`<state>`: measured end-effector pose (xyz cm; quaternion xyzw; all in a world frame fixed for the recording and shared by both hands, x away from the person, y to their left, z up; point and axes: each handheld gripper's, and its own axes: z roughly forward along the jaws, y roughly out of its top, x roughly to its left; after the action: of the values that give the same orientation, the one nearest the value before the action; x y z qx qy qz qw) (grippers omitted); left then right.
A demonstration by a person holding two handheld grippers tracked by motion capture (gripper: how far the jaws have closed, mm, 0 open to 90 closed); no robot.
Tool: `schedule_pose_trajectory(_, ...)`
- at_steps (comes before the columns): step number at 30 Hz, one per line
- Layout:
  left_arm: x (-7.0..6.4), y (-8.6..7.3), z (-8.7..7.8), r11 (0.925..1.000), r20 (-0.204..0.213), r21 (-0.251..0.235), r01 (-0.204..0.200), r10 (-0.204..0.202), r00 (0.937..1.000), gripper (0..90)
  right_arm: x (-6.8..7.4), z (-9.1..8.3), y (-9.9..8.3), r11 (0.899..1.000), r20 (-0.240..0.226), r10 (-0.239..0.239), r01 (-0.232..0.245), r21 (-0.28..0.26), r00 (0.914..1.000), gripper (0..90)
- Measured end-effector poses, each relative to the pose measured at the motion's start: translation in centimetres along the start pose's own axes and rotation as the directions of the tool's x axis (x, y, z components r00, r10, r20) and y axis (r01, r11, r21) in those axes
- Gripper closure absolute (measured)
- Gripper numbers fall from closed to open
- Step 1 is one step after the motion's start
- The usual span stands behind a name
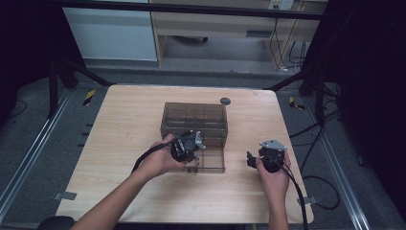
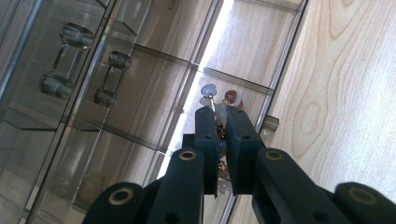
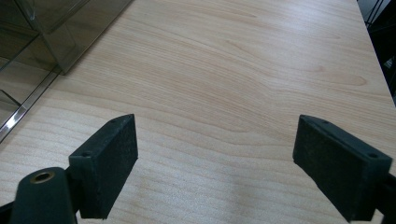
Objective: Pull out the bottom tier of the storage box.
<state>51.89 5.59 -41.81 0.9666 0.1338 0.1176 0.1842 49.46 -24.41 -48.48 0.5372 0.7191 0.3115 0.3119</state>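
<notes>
At the near edge of the pale wooden table (image 1: 119, 139), a person's two forearms reach in, each hand carrying a black two-jaw gripper. The right gripper (image 1: 252, 159) sits low over bare tabletop to the right of the cabinet, its jaws spread wide with nothing between them; in the right gripper view its pads (image 3: 109, 163) stand well apart above the wood grain, a corner of the smoky plastic showing at the upper left. The left gripper (image 2: 221, 122) is clenched on a small beaded piece of jewellery (image 2: 219, 114), whose pale and reddish beads and a thin gold-coloured pin stick out just past the fingertips; more of it shows between the jaws lower down. That gripper hovers over the pulled-out drawer (image 1: 213, 160), a shallow tray of tinted clear plastic split into compartments, with the beads over one of the compartments near the drawer's outer wall; whether they touch the drawer floor cannot be told. Behind the drawer stands its tinted drawer cabinet (image 1: 194, 117), near the table's middle, with two further drawer handles (image 2: 112, 79) visible in the left gripper view. Farther back, close to the table's far edge, lies a small dark round disc (image 1: 225, 101).
</notes>
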Motion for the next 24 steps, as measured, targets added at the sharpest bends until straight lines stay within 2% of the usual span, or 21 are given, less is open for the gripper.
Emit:
schedule_pose_trajectory(5, -0.1, -0.1, 0.0, 0.9995, -0.009, -0.028, 0.016, -0.016, 0.9998, 84.1, 0.0, 0.1, 0.0, 1.000, 0.001, -0.006, 0.006, 0.000, 1.0000, 14.3)
schedule_pose_trajectory(17, -0.3, -1.0, 0.9, 0.9977, -0.024, -0.055, 0.040, -0.041, 0.9989, 84.1, 0.1, 0.1, 0.0, 1.000, 0.000, -0.001, 0.001, 0.002, 1.0000, 14.3)
schedule_pose_trajectory(24, -0.5, -1.1, 1.5, 0.9956, -0.017, -0.072, 0.060, -0.061, 0.9980, 84.1, 0.1, 0.1, 0.0, 1.000, 0.000, -0.002, 0.002, 0.004, 1.0000, 14.3)
